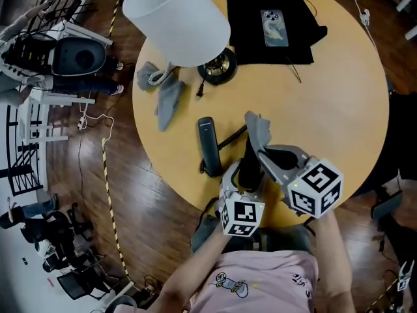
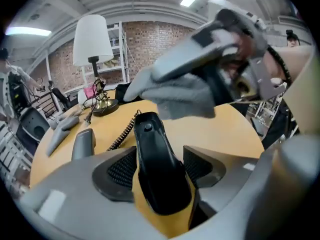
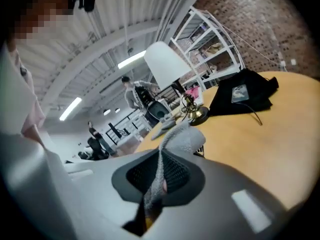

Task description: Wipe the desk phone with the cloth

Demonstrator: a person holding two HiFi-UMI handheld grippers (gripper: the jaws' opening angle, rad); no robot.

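Note:
The desk phone lies in two parts on the round wooden table (image 1: 339, 109). A slim dark base (image 1: 206, 142) lies flat, and a coiled cord (image 1: 229, 139) runs from it to the black handset (image 1: 249, 165). The handset (image 2: 152, 154) sits lengthwise between the pads of my left gripper (image 2: 160, 166), which grips it by its sides near the table's front edge (image 1: 244, 173). My right gripper (image 1: 262, 141) is shut on a grey cloth (image 1: 255, 128), whose fold (image 3: 182, 139) sticks out past the jaws (image 3: 160, 179). The cloth (image 2: 185, 96) hangs just above the handset's far end.
A lamp with a white shade (image 1: 176, 18) stands on a brass foot (image 1: 218, 65) at the back. Behind it a black fabric (image 1: 254, 38) carries a smartphone (image 1: 273, 28). Two more grey cloths (image 1: 166, 96) lie at the left rim. Cables and striped tape (image 1: 107, 194) run over the floor.

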